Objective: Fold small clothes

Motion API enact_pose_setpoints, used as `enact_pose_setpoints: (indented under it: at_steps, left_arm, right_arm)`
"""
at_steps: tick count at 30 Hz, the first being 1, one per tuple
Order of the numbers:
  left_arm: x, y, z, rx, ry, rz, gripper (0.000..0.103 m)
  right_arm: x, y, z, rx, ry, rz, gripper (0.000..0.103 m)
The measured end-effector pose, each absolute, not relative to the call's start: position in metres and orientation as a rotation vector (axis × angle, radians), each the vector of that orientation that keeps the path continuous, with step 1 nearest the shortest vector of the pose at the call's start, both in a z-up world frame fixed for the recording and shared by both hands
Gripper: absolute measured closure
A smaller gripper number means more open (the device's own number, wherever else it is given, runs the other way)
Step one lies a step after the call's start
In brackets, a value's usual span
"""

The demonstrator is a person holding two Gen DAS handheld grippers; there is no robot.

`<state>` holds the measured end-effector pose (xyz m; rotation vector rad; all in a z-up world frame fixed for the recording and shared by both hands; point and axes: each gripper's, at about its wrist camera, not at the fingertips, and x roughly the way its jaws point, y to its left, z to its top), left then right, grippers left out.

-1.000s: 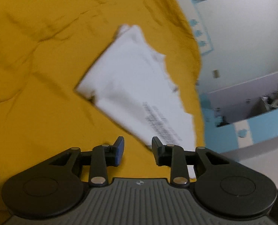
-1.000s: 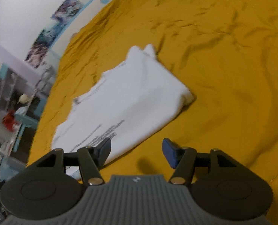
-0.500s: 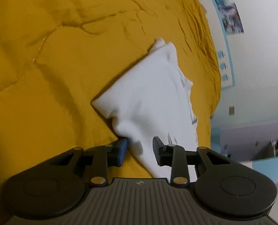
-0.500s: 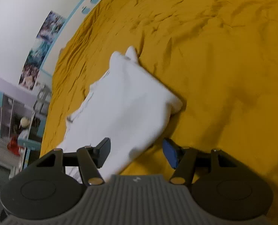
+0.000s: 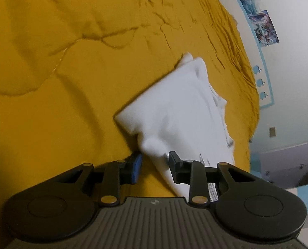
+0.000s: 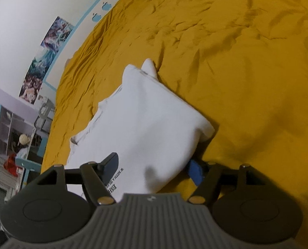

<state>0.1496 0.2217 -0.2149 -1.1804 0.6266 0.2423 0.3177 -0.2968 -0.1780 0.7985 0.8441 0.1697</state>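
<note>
A white garment with black printed text lies partly folded on a mustard-yellow bedspread. My left gripper is open, and the garment's near edge bulges up between its jaws. In the right wrist view the same garment fills the middle. My right gripper is open wide, with the near edge of the cloth lying between its jaws. The blue pad sits just under the cloth's right edge.
The yellow bedspread spreads wide and wrinkled around the garment. A white wall with posters borders the bed. Shelves and clutter stand beyond the bed edge at left. A lilac cabinet stands at right in the left wrist view.
Both grippers have moved forward and down onto the garment's near edge. The cloth now lies between both pairs of jaws and has bunched up there.
</note>
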Motion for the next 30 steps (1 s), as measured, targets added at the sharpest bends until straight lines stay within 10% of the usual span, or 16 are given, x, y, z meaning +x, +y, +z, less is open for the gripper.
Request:
enact_pose_setpoints:
  at_steps: [12,18,20,22,30]
  left_arm:
    - [0.178,0.227,-0.224,-1.26,0.444,0.209,0.052]
    - [0.187,0.23,-0.23,-1.302,0.458,0.188,0.075]
    - [0.188,0.231,-0.233,-1.316,0.465,0.177,0.082]
    - [0.189,0.233,-0.233,-1.325,0.475,0.164,0.083]
    - [0.2,0.24,-0.206,-1.244,0.534,0.112,0.087]
  right_arm:
    - [0.323,-0.295,-0.179,0.803,0.845,0.184,0.029]
    - [0.334,-0.292,-0.183,0.859,0.831,0.168,0.029]
    - [0.337,-0.293,-0.187,0.902,0.819,0.162,0.042]
    - [0.344,-0.295,-0.192,0.924,0.855,0.139,0.095]
    - [0.342,-0.297,-0.18,0.957,0.822,0.153,0.098]
